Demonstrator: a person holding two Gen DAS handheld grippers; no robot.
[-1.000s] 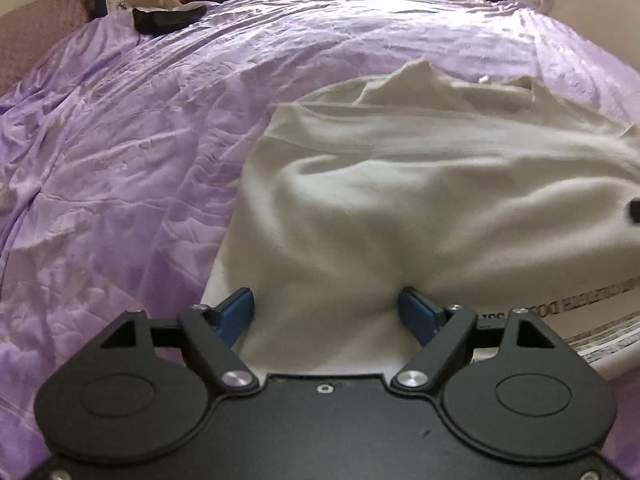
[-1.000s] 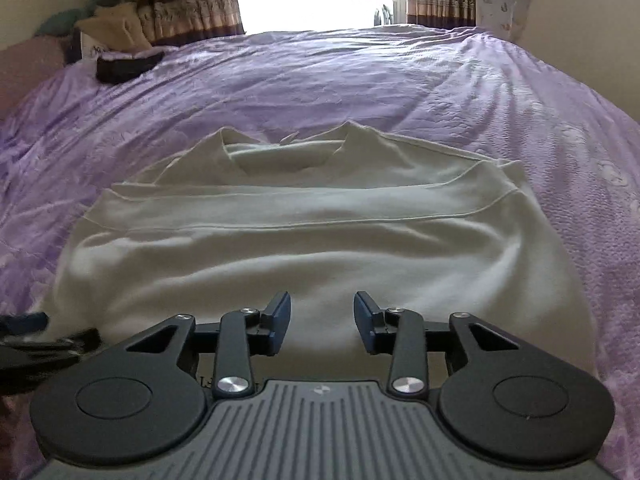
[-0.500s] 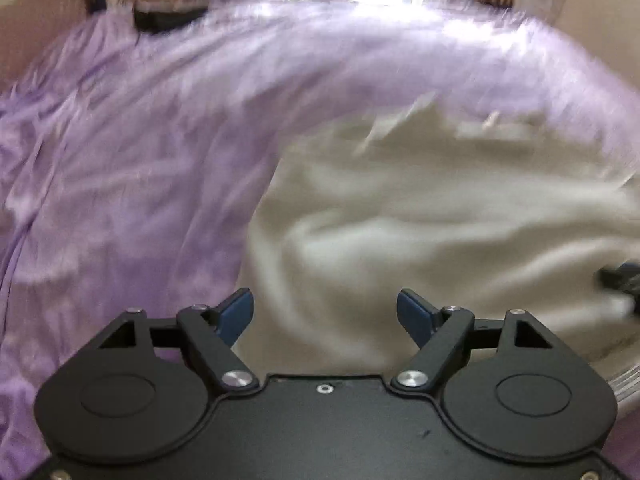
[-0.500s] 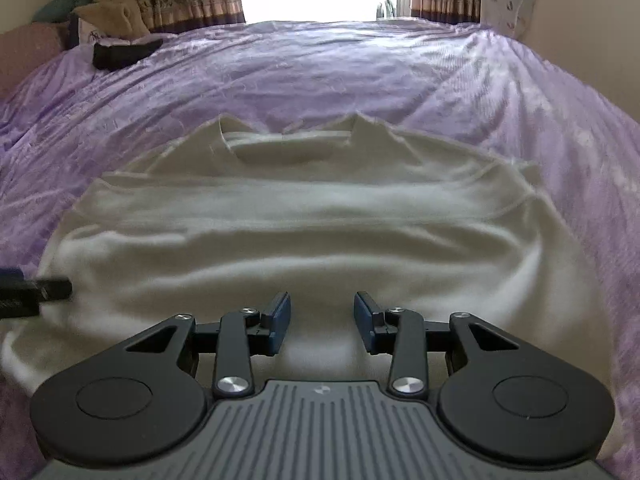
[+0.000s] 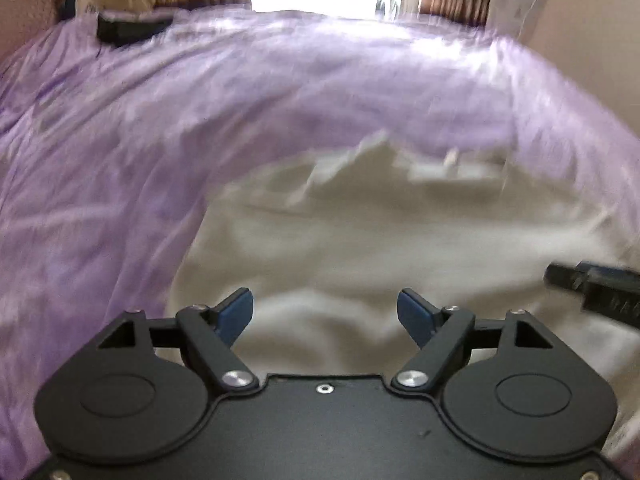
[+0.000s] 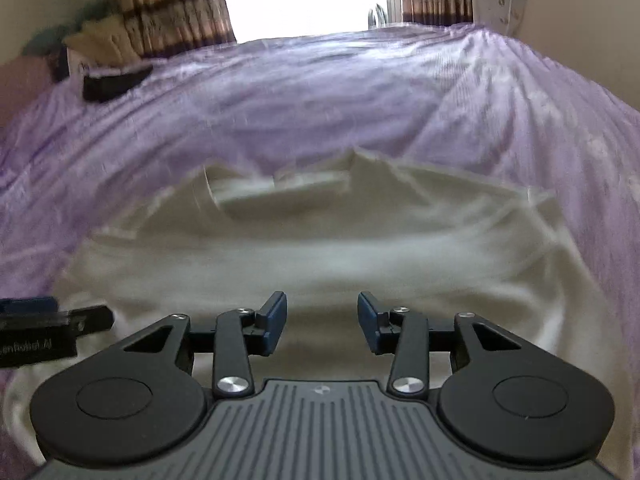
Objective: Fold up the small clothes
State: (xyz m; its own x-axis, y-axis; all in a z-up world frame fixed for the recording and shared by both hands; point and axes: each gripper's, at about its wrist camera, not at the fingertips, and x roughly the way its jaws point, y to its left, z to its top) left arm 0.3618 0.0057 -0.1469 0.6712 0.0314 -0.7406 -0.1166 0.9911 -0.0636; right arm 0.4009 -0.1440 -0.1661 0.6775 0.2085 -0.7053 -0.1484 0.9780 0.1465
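Note:
A cream shirt (image 5: 380, 240) lies spread on the purple bedsheet (image 5: 100, 184), its collar pointing away from me; it also shows in the right wrist view (image 6: 320, 248). My left gripper (image 5: 324, 314) is open and empty, with its blue pads over the shirt's near left part. My right gripper (image 6: 322, 322) is open and empty over the shirt's near middle. The right gripper's tip shows at the right edge of the left wrist view (image 5: 596, 284). The left gripper's tip shows at the left edge of the right wrist view (image 6: 52, 320). Both views are motion-blurred.
A black object (image 6: 114, 82) lies on the bed's far left, with a pile of beige cloth (image 6: 100, 40) behind it. Striped curtains (image 6: 176, 4) flank a bright window at the back. A wall (image 6: 580, 20) stands at the right.
Both grippers have pulled back and risen, so the shirt looks smaller and farther. The shirt's printed lower edge has left the left wrist view. Both grippers stay open.

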